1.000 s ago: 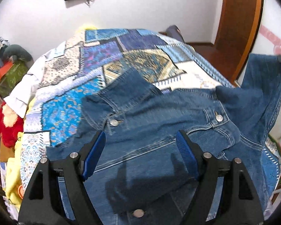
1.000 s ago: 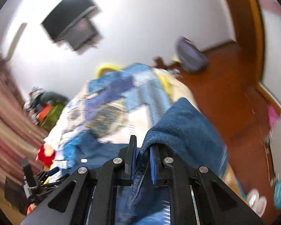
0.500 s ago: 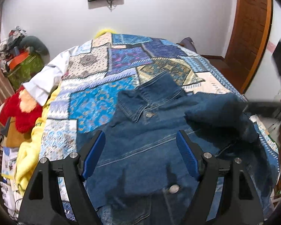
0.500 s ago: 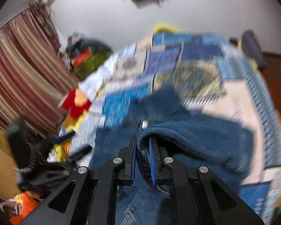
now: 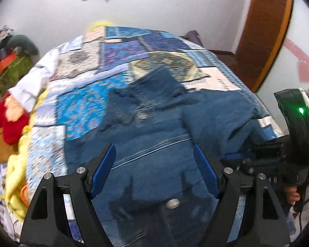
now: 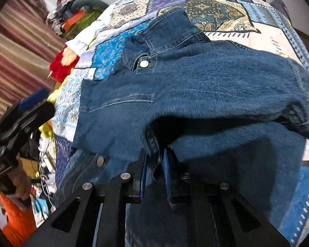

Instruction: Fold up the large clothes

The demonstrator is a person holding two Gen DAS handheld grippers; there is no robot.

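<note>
We see a dark blue denim jacket with silver metal buttons spread over a bed covered by a blue and cream patchwork quilt, its collar toward the far end. Our right gripper has its blue-padded fingers drawn close together, clamped on a fold of the jacket's sleeve, which arches over the body of the garment; the pinched edge itself is dark and hard to make out. The near part of the jacket is hidden behind the gripper's black frame.

In the left wrist view the picture is smeared, so seams and buttons on the denim jacket are blurred. Our left gripper hangs over the jacket's front with its fingers wide apart, holding nothing. At the right edge the other tool appears, partly cut off, with a green light.

On the left of the bed lie a red plush toy and a yellow blanket, both only partly visible.
</note>
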